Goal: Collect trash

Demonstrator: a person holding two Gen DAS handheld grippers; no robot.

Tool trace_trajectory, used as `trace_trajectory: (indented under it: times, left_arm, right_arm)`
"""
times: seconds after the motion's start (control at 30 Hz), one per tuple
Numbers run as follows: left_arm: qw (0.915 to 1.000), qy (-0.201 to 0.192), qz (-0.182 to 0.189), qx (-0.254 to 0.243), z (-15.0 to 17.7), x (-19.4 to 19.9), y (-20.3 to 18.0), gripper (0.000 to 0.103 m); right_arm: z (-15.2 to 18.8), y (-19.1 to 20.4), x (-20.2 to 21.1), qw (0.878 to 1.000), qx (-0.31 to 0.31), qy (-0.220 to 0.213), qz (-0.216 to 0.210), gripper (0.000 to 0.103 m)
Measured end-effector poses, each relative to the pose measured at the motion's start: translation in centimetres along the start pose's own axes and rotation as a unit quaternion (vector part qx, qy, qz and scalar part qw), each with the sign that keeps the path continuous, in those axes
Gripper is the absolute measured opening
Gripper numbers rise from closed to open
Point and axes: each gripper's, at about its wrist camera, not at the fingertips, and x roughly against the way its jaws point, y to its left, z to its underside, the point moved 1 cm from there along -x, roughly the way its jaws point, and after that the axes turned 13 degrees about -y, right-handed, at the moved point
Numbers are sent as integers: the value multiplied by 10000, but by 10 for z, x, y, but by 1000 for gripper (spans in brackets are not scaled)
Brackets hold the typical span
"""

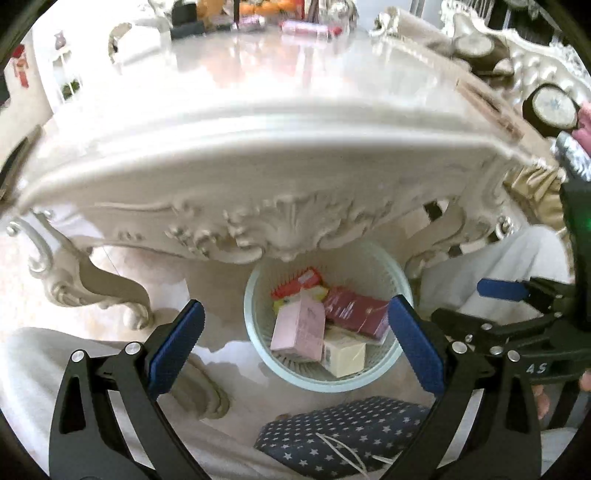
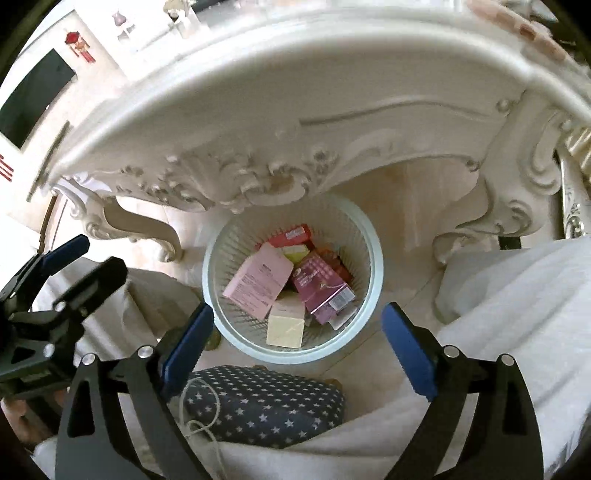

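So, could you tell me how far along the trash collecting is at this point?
Done: several boxes, a pink box among them, lie in the bin under the table. In hand: nothing; the left gripper and right gripper are both open and empty above the bin. Left: items still sit at the table's far end, too blurred to tell whether they are trash.

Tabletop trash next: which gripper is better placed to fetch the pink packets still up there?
Left, probably. Both the left gripper and right gripper hang open and empty over the bin, but only the left view shows the pink packets on the table.
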Motion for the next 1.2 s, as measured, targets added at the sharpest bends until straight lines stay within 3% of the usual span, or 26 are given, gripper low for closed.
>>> trace_trajectory:
  times: [0.23,0.4,0.53,0.63,0.8,1.2]
  left_arm:
    - [9989,-345,-242,188,-23,30,2,97]
    - [9977,-486,-463,16,-31,42,1,97]
    - [9970,-651,-421,-11,-32,53,-1,97]
    - [9977,-614,-296,56,-32,55,-1,97]
    - [9963,-557,-650,-121,-32,52,-4,97]
    - [9969,-541,-562,89,-32,52,2,97]
  right_arm:
    - [-9,6,17,9998,-66,-167,13,89]
    - [-9,3,21,9995,-192,-220,75,89]
    - [-8,2,24,9993,-206,-276,125,89]
    - [-8,1,28,9992,-177,-348,125,89]
    - [-7,-1,31,9988,-209,-408,161,89]
    - [-6,4,40,9977,-43,-580,347,89]
